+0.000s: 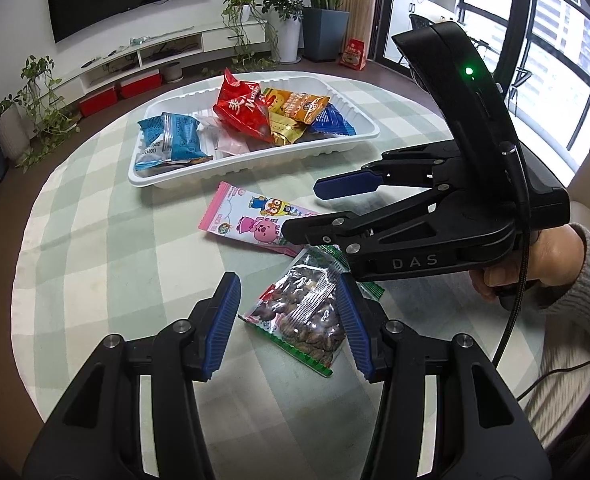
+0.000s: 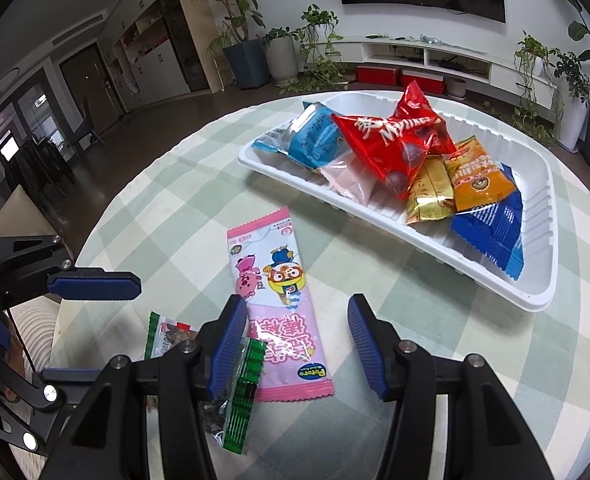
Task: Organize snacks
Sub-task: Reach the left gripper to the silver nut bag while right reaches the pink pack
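A clear nut packet with green edges (image 1: pixel 303 312) lies on the checked tablecloth between the fingers of my left gripper (image 1: pixel 287 326), which is open and hovers over it. Beside it lies a pink cartoon packet (image 2: pixel 279 300); my right gripper (image 2: pixel 297 340) stands open above its near end. Each gripper shows in the other's view: the right gripper (image 1: pixel 299 212) over the pink packet (image 1: pixel 251 216), the left gripper (image 2: pixel 115 328) at the left over the nut packet (image 2: pixel 167 336). Further back, a white tray (image 1: pixel 255 168) (image 2: pixel 535 300) holds several snacks, a red bag (image 2: pixel 395 144) on top.
The round table (image 1: pixel 95 240) curves away at left and back. A hand and grey sleeve (image 1: pixel 567 280) hold the right gripper. A cable (image 1: pixel 515 320) hangs from it. A pale chair (image 2: pixel 19 216) stands at the table's left. Plants and a TV cabinet sit beyond.
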`<state>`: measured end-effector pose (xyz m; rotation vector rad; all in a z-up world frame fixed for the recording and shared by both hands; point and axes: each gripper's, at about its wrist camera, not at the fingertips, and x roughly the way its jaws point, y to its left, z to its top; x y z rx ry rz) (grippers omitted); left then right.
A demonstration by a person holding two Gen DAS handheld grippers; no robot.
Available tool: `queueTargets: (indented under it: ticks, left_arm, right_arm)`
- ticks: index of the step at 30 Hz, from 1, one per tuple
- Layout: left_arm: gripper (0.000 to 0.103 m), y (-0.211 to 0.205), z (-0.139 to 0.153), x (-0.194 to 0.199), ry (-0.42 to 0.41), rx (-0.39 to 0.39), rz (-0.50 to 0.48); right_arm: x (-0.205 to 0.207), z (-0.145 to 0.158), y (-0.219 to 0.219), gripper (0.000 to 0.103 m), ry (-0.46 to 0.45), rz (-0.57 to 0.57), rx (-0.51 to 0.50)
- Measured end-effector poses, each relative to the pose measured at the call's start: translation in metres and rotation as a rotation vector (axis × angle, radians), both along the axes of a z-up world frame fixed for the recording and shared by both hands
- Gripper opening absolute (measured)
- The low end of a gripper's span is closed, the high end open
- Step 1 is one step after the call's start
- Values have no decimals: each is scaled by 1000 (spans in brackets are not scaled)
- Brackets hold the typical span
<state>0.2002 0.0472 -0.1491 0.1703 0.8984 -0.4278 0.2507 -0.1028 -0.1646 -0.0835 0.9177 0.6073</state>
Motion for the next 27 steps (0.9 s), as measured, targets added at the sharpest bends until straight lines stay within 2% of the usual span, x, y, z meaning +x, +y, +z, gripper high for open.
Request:
queueTargets:
  ticks: [27]
  left_arm:
    - [48, 2, -13, -9, 18, 16, -55]
  right_arm:
    - [4, -11, 21, 60, -16, 36, -70]
